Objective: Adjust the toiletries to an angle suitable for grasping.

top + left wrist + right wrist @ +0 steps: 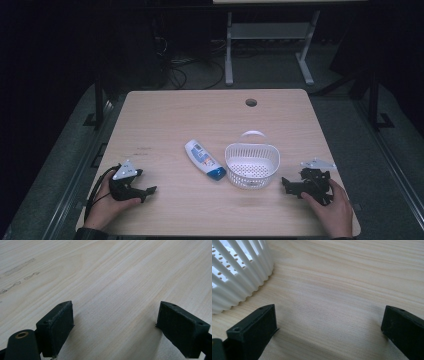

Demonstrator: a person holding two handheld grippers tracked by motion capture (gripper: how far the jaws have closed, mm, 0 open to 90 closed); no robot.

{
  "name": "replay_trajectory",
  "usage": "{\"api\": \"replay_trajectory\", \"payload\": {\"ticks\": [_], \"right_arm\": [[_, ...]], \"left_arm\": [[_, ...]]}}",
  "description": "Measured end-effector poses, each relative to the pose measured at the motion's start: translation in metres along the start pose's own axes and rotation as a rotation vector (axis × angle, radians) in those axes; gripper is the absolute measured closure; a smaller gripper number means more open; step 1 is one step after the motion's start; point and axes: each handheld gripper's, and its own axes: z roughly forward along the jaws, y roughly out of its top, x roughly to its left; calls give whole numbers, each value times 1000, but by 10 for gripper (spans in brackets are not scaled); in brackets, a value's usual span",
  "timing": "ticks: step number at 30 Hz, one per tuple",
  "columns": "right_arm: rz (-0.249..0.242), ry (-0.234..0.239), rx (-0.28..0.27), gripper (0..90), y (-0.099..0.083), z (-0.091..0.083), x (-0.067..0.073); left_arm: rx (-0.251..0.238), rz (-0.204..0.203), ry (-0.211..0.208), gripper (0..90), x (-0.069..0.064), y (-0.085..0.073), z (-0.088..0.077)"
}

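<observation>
A white tube with a blue cap (pixel 204 160) lies on its side in the middle of the wooden table (pixel 165 115). Just right of it stands a white slotted basket (pixel 251 165) with a handle. My left gripper (pixel 149 192) rests on the table at the front left, held by a hand, well left of the tube. Its jaws stand wide apart over bare wood (pixel 115 325). My right gripper (pixel 286 184) rests at the front right, close beside the basket, whose ribbed wall (pixel 239 277) shows at the upper left of the right gripper view. Its jaws are open and empty (pixel 329 335).
A round cable hole (pixel 251 102) sits near the table's far edge. Behind the table stand a white desk frame (pixel 270 40) and loose cables on a dark floor. Faint marks (pixel 20 272) show on the wood ahead of the left gripper.
</observation>
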Motion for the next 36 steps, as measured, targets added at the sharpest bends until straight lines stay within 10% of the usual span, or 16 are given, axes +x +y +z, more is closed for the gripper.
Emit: {"api": "replay_trajectory", "payload": {"ticks": [11,36], "right_arm": [[0,0,0,0,0,0,0],[0,0,0,0,0,0,0]], "left_arm": [[-10,-13,13,173,0,0,-1],[-57,-70,-114,900,-4,37,-12]]}}
